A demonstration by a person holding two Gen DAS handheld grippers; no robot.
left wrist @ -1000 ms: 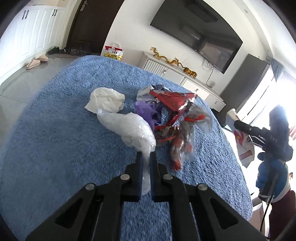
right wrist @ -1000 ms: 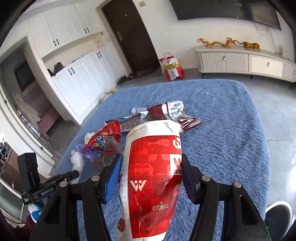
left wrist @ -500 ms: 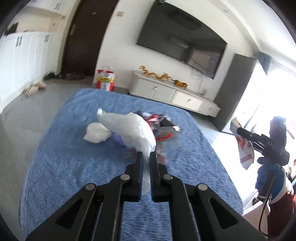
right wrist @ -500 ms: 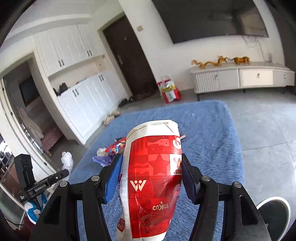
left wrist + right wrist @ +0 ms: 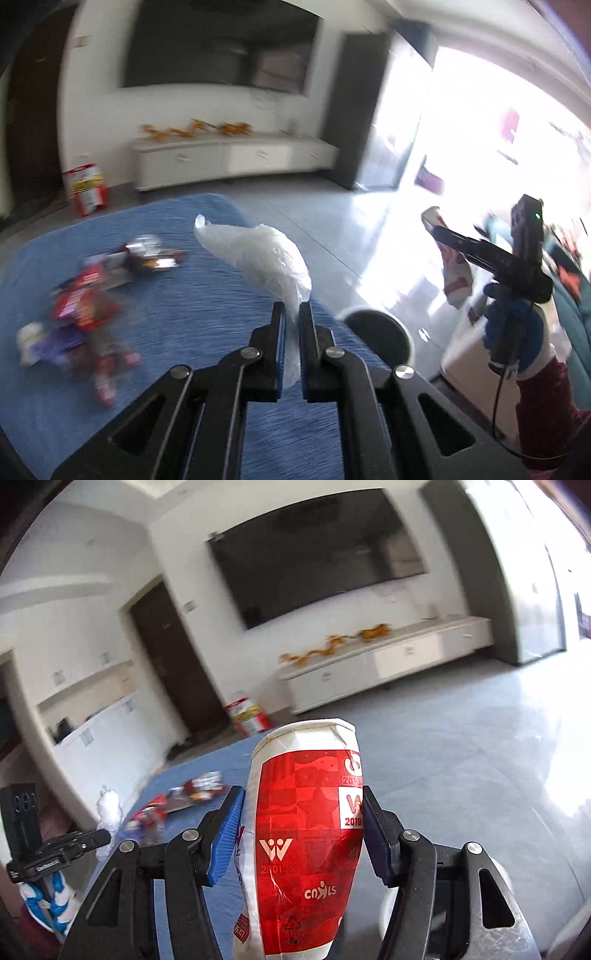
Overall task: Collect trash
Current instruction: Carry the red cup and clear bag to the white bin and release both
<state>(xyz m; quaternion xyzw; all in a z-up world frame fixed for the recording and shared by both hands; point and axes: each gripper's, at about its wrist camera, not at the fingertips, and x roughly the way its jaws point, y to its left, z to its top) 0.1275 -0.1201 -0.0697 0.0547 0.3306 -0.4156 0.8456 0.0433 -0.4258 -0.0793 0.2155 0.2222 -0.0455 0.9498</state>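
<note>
**Both grippers carrying trash off the blue rug**

The left gripper (image 5: 291,314) is pinching a crumpled white plastic bag (image 5: 266,258), its jaws all but closed on the bag's thin neck. The bag is billowing up and away from the fingers, translucent, wrinkled and glossy, tapering to a small knotted tip. It is hanging above the near edge of the blue rug (image 5: 192,306), a ribbed fabric with a rounded corner.

The right gripper (image 5: 301,812) is gripping a crushed paper cup (image 5: 306,834) about halfway open, its blue pads pressing the cup's sides. The cup is red with white logos and lettering, its white rim bent flat and its wall creased. It is standing upright between the fingers, over the rug's right-hand edge.

The remaining wrappers (image 5: 85,306) are lying in a loose heap on the rug's left part, red, silver and purple foil, shiny and crumpled, blurred here. A white wad (image 5: 29,339) is sitting at the heap's left end.

Compared with a second ago, both grippers are pulling back from the heap: the wrappers, then just ahead of the left fingers, are now lying well to the left on the rug, and the right view is showing more bare grey floor (image 5: 461,746) beside the rug. Both grips are staying unchanged.
</note>
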